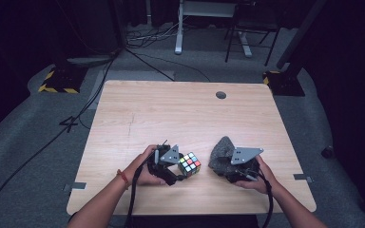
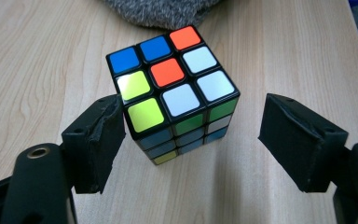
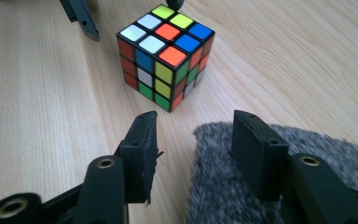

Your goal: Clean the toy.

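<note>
A scrambled Rubik's cube (image 1: 189, 164) (image 2: 172, 88) (image 3: 165, 46) stands on the wooden table (image 1: 171, 114) near its front edge. My left gripper (image 1: 179, 167) (image 2: 193, 121) is open around the cube: one pad (image 2: 100, 140) touches the cube's near corner, and the other pad (image 2: 293, 135) stands apart from it. A grey fuzzy cloth (image 1: 220, 153) (image 2: 163, 11) (image 3: 223, 186) lies just right of the cube. My right gripper (image 1: 229, 172) (image 3: 198, 135) is open at the cloth's edge, with one finger (image 3: 256, 144) over the cloth and the other finger (image 3: 142, 144) over bare wood.
A round cable hole (image 1: 221, 95) sits near the table's far edge. The person's forearms come in over the front edge. Cables (image 1: 90, 95), yellow-and-black stand bases (image 1: 59, 80) and furniture legs (image 1: 178, 33) lie on the floor beyond the table.
</note>
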### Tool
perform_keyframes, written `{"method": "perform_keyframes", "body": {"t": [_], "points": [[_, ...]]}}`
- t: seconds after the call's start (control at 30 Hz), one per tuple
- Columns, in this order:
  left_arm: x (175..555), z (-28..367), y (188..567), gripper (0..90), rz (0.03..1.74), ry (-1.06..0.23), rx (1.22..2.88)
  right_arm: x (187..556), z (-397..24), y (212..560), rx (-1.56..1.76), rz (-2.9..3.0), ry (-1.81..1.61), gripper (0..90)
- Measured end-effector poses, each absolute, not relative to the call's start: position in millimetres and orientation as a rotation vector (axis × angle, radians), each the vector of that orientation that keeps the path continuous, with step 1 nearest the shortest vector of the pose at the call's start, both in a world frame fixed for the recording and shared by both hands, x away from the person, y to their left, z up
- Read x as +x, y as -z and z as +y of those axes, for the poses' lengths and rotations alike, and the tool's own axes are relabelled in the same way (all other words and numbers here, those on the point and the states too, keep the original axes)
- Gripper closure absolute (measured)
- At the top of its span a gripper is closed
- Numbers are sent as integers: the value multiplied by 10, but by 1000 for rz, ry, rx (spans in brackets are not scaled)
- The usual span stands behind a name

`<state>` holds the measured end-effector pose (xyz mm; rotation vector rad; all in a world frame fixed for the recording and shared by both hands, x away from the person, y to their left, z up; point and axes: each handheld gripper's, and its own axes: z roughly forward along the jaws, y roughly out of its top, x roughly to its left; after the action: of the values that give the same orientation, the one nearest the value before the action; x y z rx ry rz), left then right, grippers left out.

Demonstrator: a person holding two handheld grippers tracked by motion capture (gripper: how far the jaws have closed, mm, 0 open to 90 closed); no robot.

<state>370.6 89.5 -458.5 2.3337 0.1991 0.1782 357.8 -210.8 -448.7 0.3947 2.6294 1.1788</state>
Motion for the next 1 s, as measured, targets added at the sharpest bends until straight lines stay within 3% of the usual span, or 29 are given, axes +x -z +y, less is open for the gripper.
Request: {"method": "perform_keyframes", "body": {"t": [0.33,0.67,0.9,1.0], "points": [[3717,822,4614,220,212,-144,2367,3556,-1910,4615,363,2684,-1151,515],[3633,840,4615,267,193,-116,2399,3550,-1802,4710,375,2695,-1140,538],[3735,785,4537,159,162,-164,2345,3565,-1780,4702,393,2665,-1156,558],[3846,674,4548,155,136,-157,2367,3589,-1771,4714,406,2663,-1163,550]]}}
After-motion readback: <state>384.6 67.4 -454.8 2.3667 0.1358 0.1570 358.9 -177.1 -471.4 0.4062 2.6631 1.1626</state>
